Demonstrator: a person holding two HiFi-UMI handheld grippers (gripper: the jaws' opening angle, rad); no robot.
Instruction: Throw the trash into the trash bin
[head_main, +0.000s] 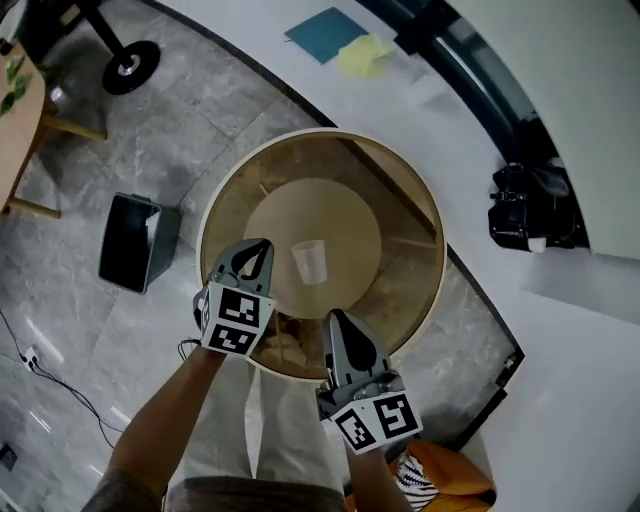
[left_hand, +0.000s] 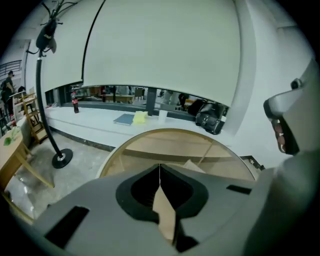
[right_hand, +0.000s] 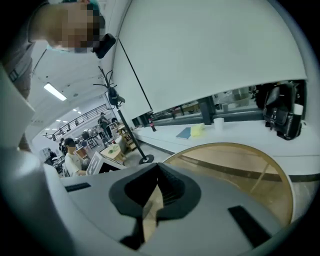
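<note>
While nothing is sitting between the jaws, grippers: left gripper (head_main: 263, 244) and right gripper (head_main: 336, 317) are both hovering closed.
Plastic cup (head_main: 309, 262): standing on the bench (head_main: 430, 215), just ahead, between both grippers.
Handling: likely light, thin, crushable; pinching its rim wall gently is looking safest.
Trash bin (head_main: 138, 243): sitting left of the left gripper.

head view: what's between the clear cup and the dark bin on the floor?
The left gripper, jaws shut, then the round table's rim and a strip of floor. The head view shows it.
</note>
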